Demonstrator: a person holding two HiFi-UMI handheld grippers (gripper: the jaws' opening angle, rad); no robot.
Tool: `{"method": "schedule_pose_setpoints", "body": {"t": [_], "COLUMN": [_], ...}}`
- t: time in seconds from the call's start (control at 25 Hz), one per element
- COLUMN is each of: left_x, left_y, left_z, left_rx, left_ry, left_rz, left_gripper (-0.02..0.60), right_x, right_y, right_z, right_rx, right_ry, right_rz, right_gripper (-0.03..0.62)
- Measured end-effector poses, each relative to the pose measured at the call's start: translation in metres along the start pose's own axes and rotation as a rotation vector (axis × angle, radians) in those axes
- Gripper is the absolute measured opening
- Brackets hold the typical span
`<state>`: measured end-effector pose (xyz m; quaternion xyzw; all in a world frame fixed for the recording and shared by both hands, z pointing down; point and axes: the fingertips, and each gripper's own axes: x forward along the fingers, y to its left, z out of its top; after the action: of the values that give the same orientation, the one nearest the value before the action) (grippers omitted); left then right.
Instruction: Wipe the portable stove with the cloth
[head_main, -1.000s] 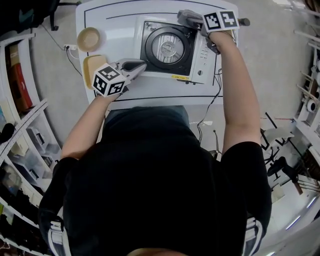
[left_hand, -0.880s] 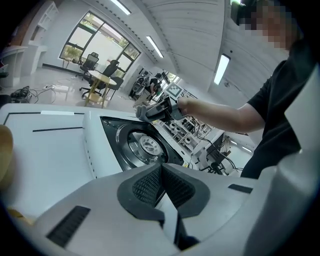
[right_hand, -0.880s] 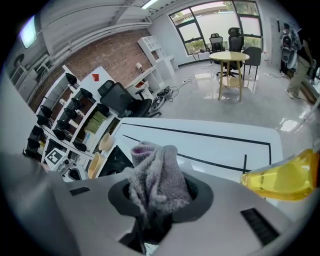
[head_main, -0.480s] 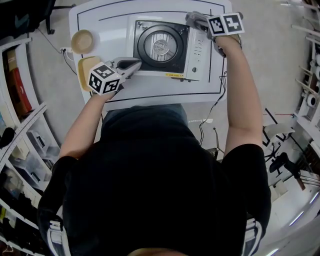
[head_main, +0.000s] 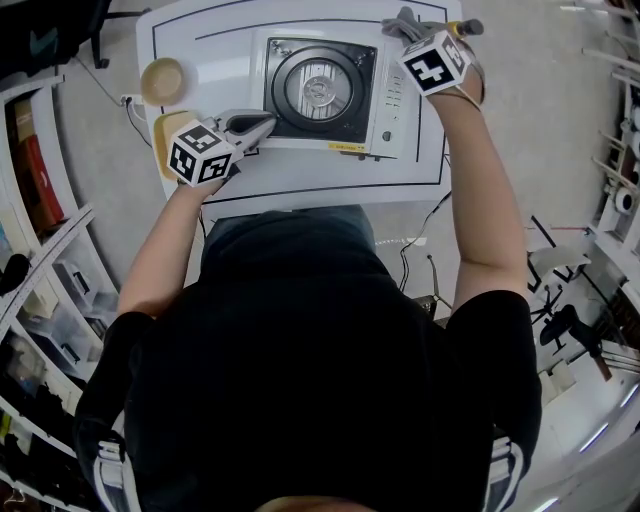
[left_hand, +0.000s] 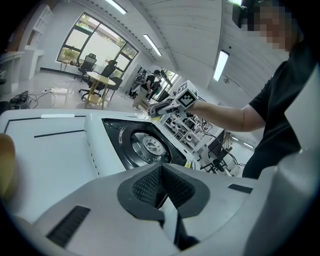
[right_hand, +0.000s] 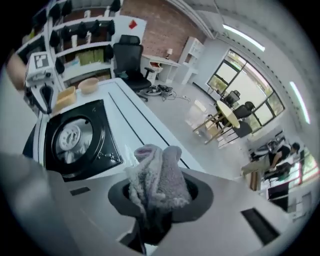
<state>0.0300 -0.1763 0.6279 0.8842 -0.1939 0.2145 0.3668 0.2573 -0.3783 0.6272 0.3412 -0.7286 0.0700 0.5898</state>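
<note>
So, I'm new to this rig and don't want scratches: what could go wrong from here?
The cloth is bunched in the right hand-held gripper, little sticking out, so hard jaws might scrape the portable stove. The left hand-held gripper is shut on nothing beside the stove's near corner; unbraced, the stove may slide.

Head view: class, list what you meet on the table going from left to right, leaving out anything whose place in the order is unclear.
bowl → left gripper → portable stove → right gripper, shut on the cloth
</note>
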Motion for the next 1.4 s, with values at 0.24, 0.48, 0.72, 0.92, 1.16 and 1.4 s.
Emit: {"method": "schedule_pose_setpoints", "body": {"t": [0.24,0.48,0.72,0.92,1.16,1.4], "left_x": [-0.003,-0.006,-0.01,-0.015,-0.02,-0.032], "left_y": [0.002,0.003,0.001,0.0,-0.002,-0.001], "left_z": [-0.003,-0.011,-0.015,-0.02,-0.029,-0.041], "left_rx": [0.003,-0.001,0.013,0.02,0.032,0.039], "left_ry": [0.0,0.003,0.011,0.016,0.032,0.051], "left_rz": [0.005,0.02,0.037,0.051,0.054,0.06], "left_gripper": [0.025,0.026,0.026,0.026,0.028,0.029], "right_x": [0.009,0.003,-0.014,-0.032,-0.047,-0.065], "right_y": [0.026,0.062,0.093,0.122,0.156,0.188], "right_z": [-0.015,-0.038,-0.057,-0.066,-0.083,-0.1], "right_rx": [-0.238,-0.309,-0.285,-0.279,-0.248,-0.204], "right_ry": [0.036,0.032,0.046,0.074,0.103,0.14], "right_rz": [-0.077,-0.039,0.02,0.083,0.124,0.157], "right_gripper": [0.113,0.112,0.112,0.112,0.112,0.112]}}
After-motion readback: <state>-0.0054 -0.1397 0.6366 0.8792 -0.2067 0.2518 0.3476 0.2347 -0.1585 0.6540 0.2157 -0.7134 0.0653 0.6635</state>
